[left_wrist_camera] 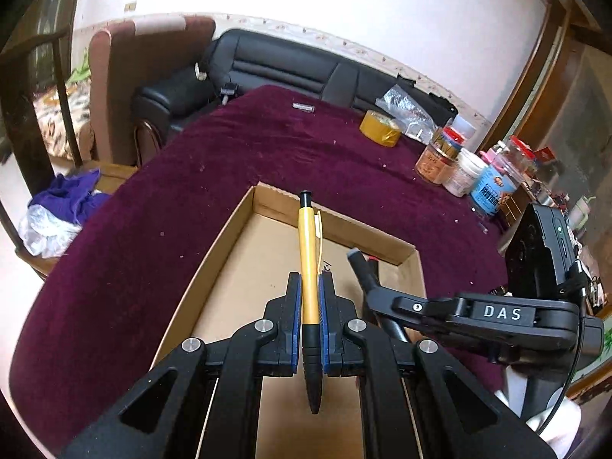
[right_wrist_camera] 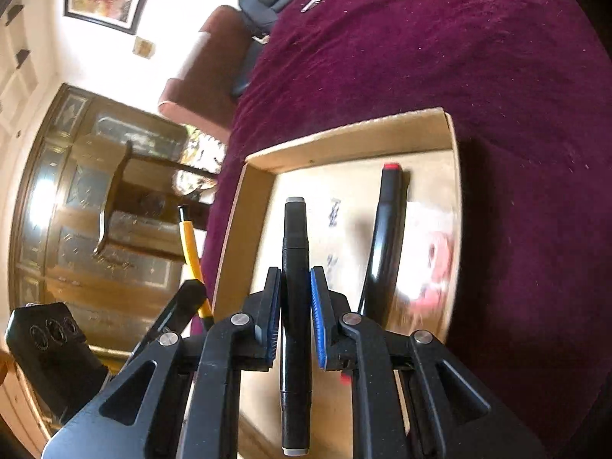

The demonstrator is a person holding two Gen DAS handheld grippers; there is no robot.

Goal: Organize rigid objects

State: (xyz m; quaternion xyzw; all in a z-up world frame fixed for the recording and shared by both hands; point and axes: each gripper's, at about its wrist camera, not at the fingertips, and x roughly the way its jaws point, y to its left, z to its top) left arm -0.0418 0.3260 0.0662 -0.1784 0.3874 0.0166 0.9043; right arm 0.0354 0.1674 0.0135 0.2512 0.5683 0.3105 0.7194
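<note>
left gripper pinches yellow pen, right gripper pinches black marker over cardboard box; grippers close together, could collide.

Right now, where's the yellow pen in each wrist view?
Left wrist: yellow pen at centre, clamped in the left gripper, above the cardboard box.
Right wrist: yellow pen at left-centre, outside the box's left wall.
Shared landmark: cardboard box.

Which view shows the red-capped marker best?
The right wrist view: the red-capped marker lies full length in the box. In the left wrist view only its red tip peeks out behind the right claw.
</note>
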